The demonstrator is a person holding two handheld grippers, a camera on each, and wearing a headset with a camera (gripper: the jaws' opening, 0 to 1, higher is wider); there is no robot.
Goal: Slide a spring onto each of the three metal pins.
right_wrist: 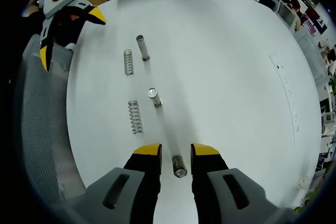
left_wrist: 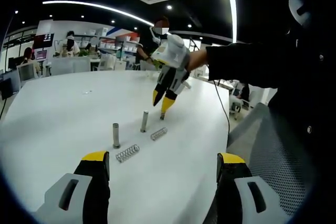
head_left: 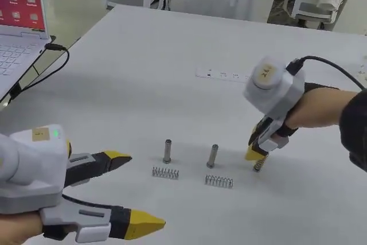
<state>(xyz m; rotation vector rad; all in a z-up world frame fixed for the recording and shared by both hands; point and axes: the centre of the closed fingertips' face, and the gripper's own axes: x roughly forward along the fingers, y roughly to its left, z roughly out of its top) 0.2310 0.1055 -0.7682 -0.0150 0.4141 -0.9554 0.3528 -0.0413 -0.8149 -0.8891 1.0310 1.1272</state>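
Although one spring appears to stand over the right-hand pin, the other two are not yet fitted. The right gripper straddles that pin with its jaws narrowly apart; a slight gap shows on each side, so I judge it holds nothing. The left gripper hovers low over the table near the person, jaws spread wide and empty.

The middle pin and left pin stand upright and bare. A middle spring and a left spring each lie flat just in front of their pins, on the person's side, apart from them.

The controlling relation: each loose spring's long axis runs along the row of pins, level with the table, at right angles to the upright pins. A spring must therefore be lifted and turned on end before it can drop over a pin. The left spring lies just ahead of the left gripper's tips; the middle spring lies nearer the right gripper.
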